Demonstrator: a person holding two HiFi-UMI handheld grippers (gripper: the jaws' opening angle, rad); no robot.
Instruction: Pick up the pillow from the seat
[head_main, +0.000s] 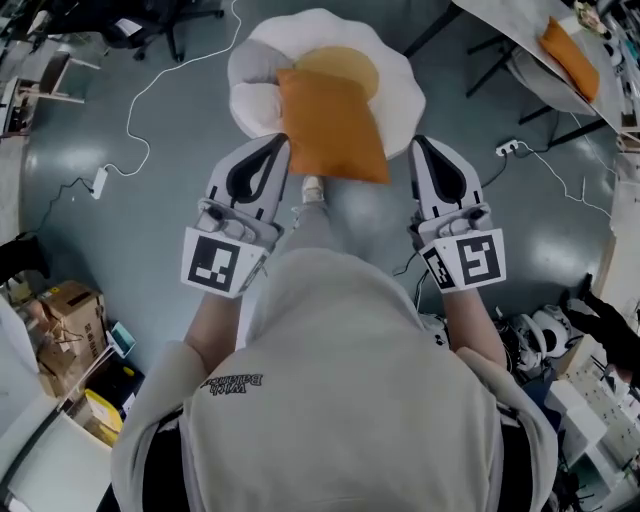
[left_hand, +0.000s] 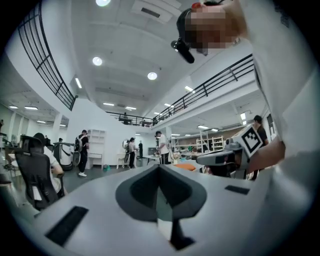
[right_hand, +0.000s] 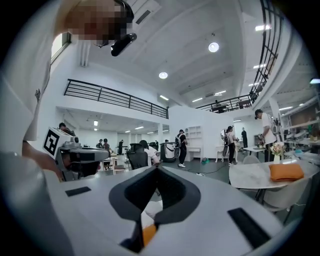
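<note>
Orange rectangular fabric pillow is flanked by both forward-pointing grippers, above white round padded seat. Left gripper and right gripper: jaws clenched together, nothing pinched between them. Sweatshirt print illegible.

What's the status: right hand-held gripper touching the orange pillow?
Apart. The head view shows a visible gap between the right hand-held gripper and the right edge of the orange pillow; its jaws are shut, empty.

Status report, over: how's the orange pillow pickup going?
Both shut: left gripper, right gripper, flanking orange pillow. Pillow over white seat. Nothing in the way.
</note>
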